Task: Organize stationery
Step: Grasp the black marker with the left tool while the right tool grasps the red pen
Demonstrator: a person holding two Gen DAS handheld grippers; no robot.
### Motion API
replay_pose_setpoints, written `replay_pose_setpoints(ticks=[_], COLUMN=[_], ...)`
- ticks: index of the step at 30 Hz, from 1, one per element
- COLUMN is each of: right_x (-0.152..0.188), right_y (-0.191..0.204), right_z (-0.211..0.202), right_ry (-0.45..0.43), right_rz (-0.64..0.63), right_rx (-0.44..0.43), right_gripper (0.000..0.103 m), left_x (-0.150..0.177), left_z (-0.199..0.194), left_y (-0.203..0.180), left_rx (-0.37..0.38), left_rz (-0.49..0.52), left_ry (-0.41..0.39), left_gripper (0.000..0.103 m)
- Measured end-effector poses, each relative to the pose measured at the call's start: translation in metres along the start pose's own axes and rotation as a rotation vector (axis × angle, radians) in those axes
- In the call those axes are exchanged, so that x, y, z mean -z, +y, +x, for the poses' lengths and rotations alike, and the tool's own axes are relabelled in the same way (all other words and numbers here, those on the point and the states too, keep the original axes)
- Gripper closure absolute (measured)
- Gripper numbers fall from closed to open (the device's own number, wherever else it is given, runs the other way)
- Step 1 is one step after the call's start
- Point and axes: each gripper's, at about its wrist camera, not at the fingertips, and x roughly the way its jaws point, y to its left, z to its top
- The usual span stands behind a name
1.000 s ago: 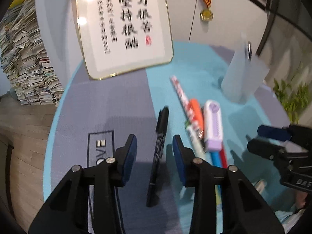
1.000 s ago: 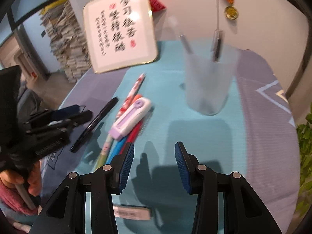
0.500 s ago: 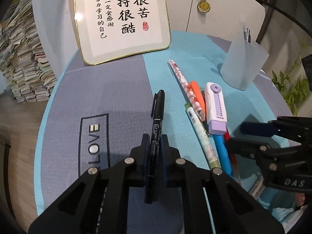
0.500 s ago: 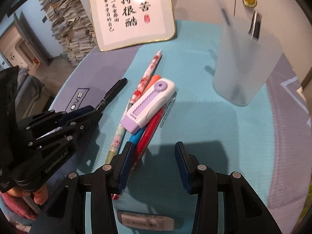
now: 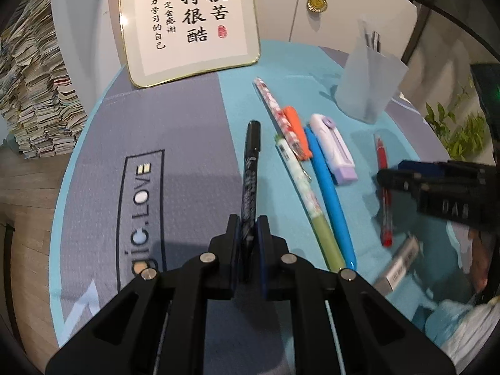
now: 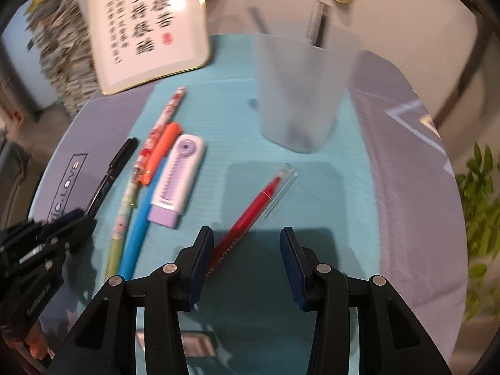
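Note:
My left gripper is shut on the rear end of a black pen, which points away over the round table. Right of it lie a patterned pen, an orange marker, a green-ended pen, a blue pen, a purple correction tape and a red pen. My right gripper is open, its left finger against the red pen, which lies apart from the row. A frosted pen cup holding two pens stands behind.
A framed calligraphy board leans at the table's back. A white eraser lies near the front edge. A stack of papers stands to the left off the table, a plant to the right.
My left gripper closed on the black pen and lifted slightly. The red pen slid out of the row to the right; my right gripper moved over it, still open.

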Motion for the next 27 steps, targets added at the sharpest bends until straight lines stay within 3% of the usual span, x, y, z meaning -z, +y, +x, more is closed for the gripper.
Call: replay_pose_setpoints(ticks=[4, 9, 12, 19, 27], right_x=[0.000, -0.009, -0.010, -0.020, -0.038], right_y=[-0.012, -0.004, -0.009, -0.036, -0.027], right_z=[-0.004, -0.002, 0.001, 0.010, 0.021], right_ry=[-0.011, -0.024, -0.008, 0.026, 0.013], right_rz=[0.047, 0.014, 0.051, 0.227, 0.189], right_rx=[-0.021, -0.032, -0.007, -0.070, -0.063], right_gripper=[0.059, 0.059, 0.059, 0.059, 0.061], left_x=[0.008, 0.003, -0.007, -0.040, -0.062], left_z=[-0.007, -0.014, -0.011, 0.017, 0.046], left_y=[-0.003, 0.002, 0.007, 0.003, -0.010], left_rx=[0.023, 0.024, 0.020, 0.006, -0.021], left_rz=[0.019, 0.013, 0.000, 0.027, 0.079], left_ry=[0.014, -0.013, -0.024, -0.014, 0.009], left_gripper=[0.094, 0.092, 0.079, 0.079, 0.081])
